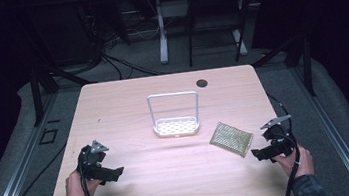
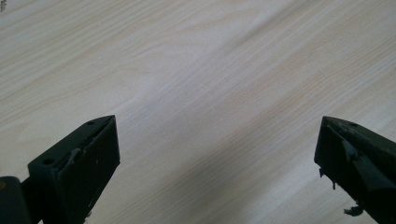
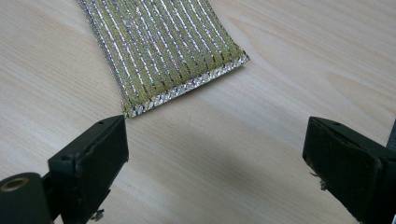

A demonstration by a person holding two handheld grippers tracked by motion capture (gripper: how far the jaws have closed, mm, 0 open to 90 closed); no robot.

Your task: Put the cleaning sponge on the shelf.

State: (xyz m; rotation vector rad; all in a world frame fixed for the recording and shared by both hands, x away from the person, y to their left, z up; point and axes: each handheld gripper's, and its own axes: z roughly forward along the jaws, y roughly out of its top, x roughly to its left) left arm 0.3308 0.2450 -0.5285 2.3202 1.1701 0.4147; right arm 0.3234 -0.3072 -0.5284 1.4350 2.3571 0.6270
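Two black two-jaw grippers hover over the pale wooden table (image 1: 126, 94), both with jaws spread wide and empty. The right gripper (image 3: 215, 154) points at the flat olive-and-silver striped scouring pad (image 3: 163, 46), lying just ahead, untouched, right of the white wire rack (image 1: 175, 120). The left gripper (image 2: 217, 154) faces bare wood.

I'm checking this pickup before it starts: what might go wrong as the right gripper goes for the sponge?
The sponge lies flat on the table, so the open right gripper may push it along rather than grip its thin edge. Pushed far, it could slide toward the white rack nearby.
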